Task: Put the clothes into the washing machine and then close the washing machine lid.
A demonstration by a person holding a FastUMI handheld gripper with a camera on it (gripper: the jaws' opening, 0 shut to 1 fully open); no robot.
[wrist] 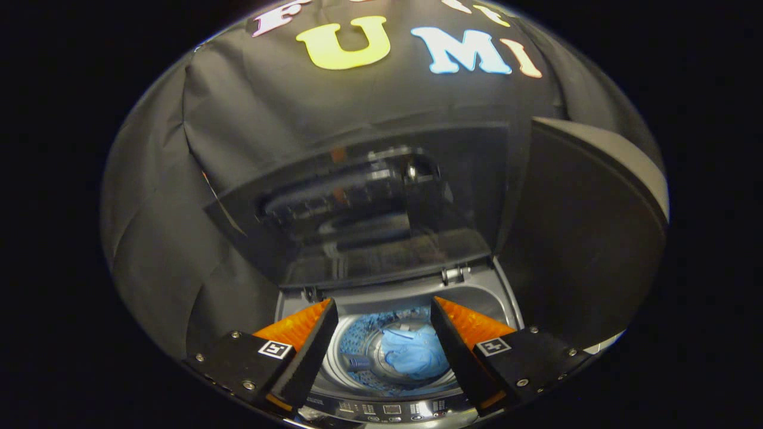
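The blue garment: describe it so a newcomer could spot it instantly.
Find the washing machine with its lid raised. Look down into the round drum beyond the open, empty tongs. The blue garment lies crumpled at the bottom, the only soft thing there.

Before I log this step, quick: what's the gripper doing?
Gripper: open, holding nothing, above the washing machine drum with the blue clothes inside.

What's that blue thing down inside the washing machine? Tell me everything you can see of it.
It is a light blue garment, soft crumpled cloth bunched in a loose heap at the bottom of the drum. It rests on the perforated metal floor, slightly toward the far right side. Folds and a seam show; its full shape cannot be told. The gripper hangs above with its jaws open, touching nothing. The lid stands raised behind.
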